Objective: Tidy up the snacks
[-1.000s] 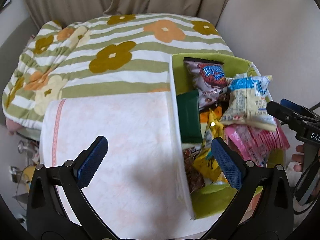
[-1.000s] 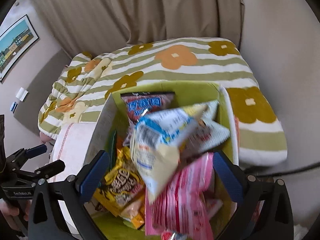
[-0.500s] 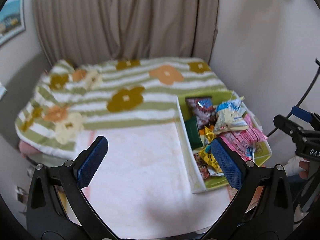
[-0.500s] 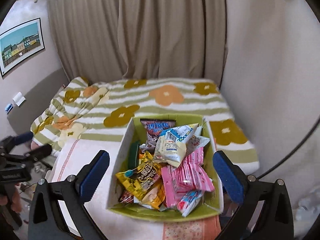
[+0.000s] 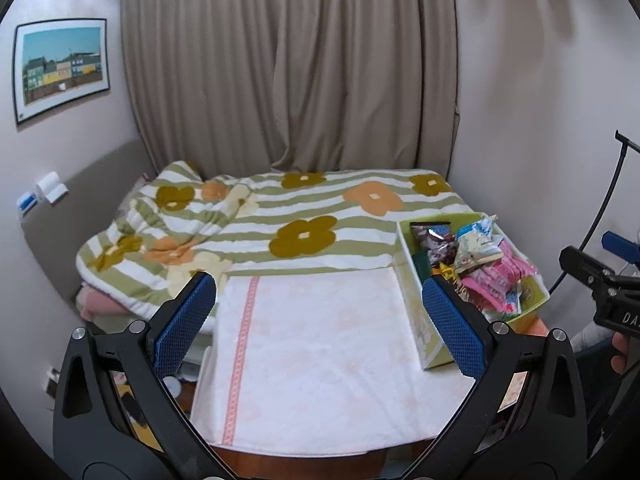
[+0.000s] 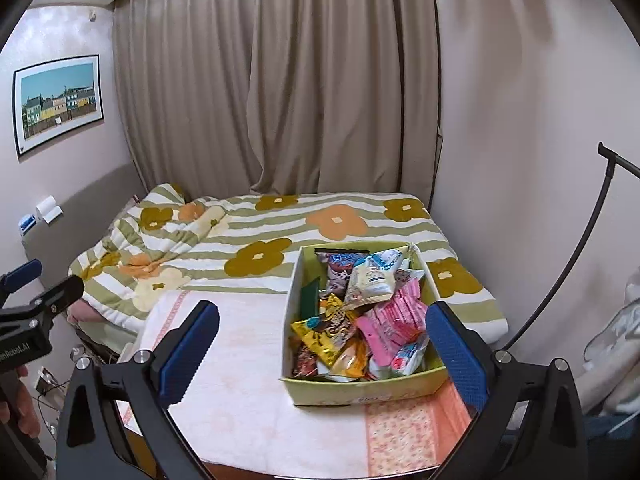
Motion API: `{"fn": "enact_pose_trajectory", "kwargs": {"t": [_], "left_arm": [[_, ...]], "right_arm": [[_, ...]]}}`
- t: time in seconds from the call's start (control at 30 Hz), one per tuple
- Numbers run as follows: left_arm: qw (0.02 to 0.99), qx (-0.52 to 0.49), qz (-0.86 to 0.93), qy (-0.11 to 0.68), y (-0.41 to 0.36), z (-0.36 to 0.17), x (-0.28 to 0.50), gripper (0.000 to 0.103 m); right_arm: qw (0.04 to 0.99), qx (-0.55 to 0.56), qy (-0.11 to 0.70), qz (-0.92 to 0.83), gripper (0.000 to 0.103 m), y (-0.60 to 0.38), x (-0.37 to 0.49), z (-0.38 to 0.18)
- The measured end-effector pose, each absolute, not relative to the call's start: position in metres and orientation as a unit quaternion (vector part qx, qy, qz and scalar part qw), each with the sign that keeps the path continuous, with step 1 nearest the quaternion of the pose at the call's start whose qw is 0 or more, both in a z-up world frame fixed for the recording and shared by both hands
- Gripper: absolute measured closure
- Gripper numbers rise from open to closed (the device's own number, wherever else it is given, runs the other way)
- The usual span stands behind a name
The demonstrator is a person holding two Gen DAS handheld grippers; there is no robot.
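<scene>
- Left gripper [image 5: 320,328] and right gripper [image 6: 322,350]: jaws spread wide, nothing between them
- Green snack box [image 6: 362,394], heaped with packets, sits on the white towel [image 5: 320,360], right side, bed [image 6: 280,232] behind

A table [image 6: 224,470] with a brown wooden edge carries a white cloth [image 6: 240,376] that covers most of its top, with a pink patterned strip near the right claw's right finger. On the cloth stands a green box [image 6: 360,392] of snacks, just ahead of the right claw between its fingers, toward the right one, and off to the right of the left claw. Beyond the table lies a bed [image 5: 280,216] under a striped flowered quilt [image 6: 280,228]
</scene>
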State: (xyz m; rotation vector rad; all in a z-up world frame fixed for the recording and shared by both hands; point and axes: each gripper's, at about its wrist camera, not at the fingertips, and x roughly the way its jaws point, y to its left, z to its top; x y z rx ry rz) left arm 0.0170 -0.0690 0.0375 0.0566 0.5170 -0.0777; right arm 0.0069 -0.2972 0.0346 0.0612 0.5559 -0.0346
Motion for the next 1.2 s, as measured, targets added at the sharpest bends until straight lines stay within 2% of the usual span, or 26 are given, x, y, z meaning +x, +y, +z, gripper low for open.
{"fn": "enact_pose_trajectory", "kwargs": {"t": [0.33,1.2], "left_arm": [[0.969,0.023,-0.046,0.24,-0.057,0.037,0.003,0.0],[0.969,0.01,-0.057,0.242,-0.054,0.037,0.024,0.0]], "right_arm": [[0.967,0.023,0.254,-0.024,0.0,-0.279,-0.006,0.04],[0.966,0.023,0.256,-0.027,0.0,-0.278,0.009,0.038]]}}
